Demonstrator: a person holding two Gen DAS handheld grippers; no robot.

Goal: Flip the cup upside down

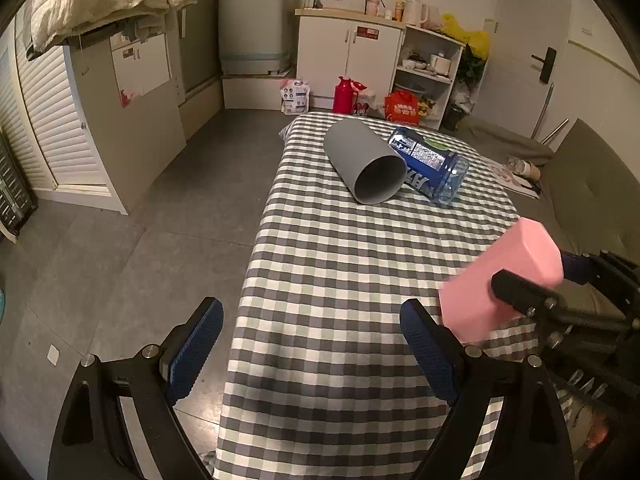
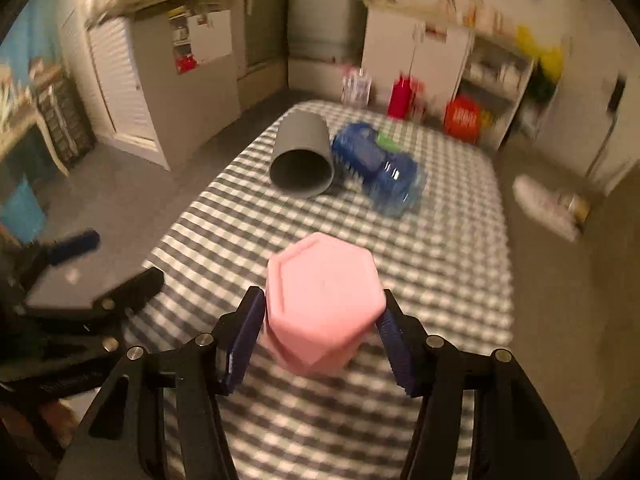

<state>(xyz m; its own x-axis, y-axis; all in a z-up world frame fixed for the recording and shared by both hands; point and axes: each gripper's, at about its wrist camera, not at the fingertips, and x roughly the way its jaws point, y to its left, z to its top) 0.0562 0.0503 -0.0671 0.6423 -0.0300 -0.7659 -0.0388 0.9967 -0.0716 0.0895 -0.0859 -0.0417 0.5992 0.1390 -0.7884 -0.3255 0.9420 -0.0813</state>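
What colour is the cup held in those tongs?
Pink. The cup, six-sided, sits between the right tongs; the right wrist view shows it best.

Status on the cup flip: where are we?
Done: the right gripper is shut on the pink cup, with its closed hexagonal base facing the right wrist camera, so it looks tipped over. In hand: the cup appears off the checkered tablecloth; the blur hides any contact. Left: set it down inverted and let go. The left gripper is open and empty.
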